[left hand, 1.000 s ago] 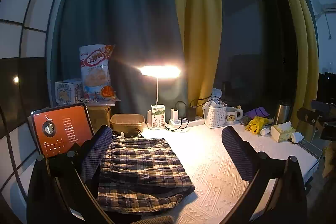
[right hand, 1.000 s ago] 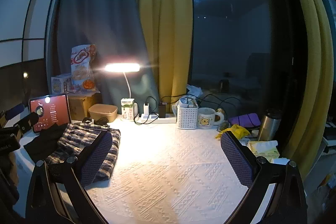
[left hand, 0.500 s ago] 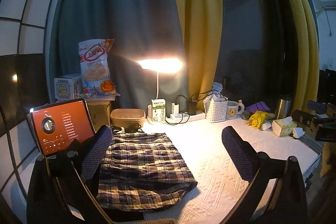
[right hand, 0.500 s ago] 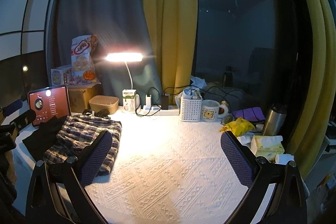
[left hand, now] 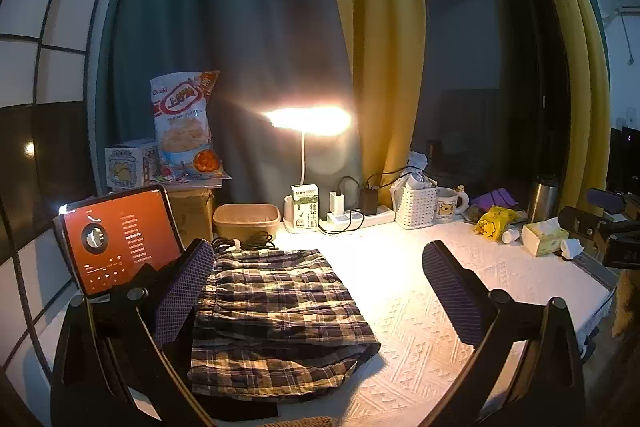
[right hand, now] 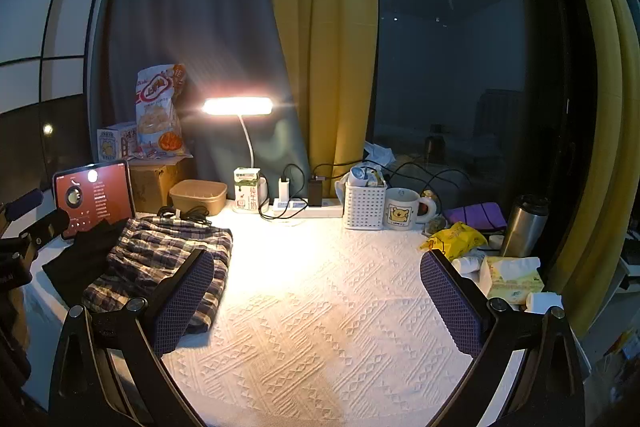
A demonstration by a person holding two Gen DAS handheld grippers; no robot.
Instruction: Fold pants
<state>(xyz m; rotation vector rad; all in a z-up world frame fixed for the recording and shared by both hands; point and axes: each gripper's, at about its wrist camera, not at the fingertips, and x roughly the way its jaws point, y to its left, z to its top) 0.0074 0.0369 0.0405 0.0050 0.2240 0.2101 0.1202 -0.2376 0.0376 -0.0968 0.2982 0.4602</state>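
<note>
The plaid pants lie folded on the left part of the white tablecloth, beside the tablet and near the lamp. The left gripper is spread wide and holds nothing. The right gripper is also spread wide and empty, above the bare cloth.

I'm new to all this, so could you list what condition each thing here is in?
plaid pants: folded, lying flat on the table.
left claw: open, empty.
right claw: open, empty.
desk lamp: on.
tablet: screen lit, propped up.
tissue box: tissue sticking out.
</note>
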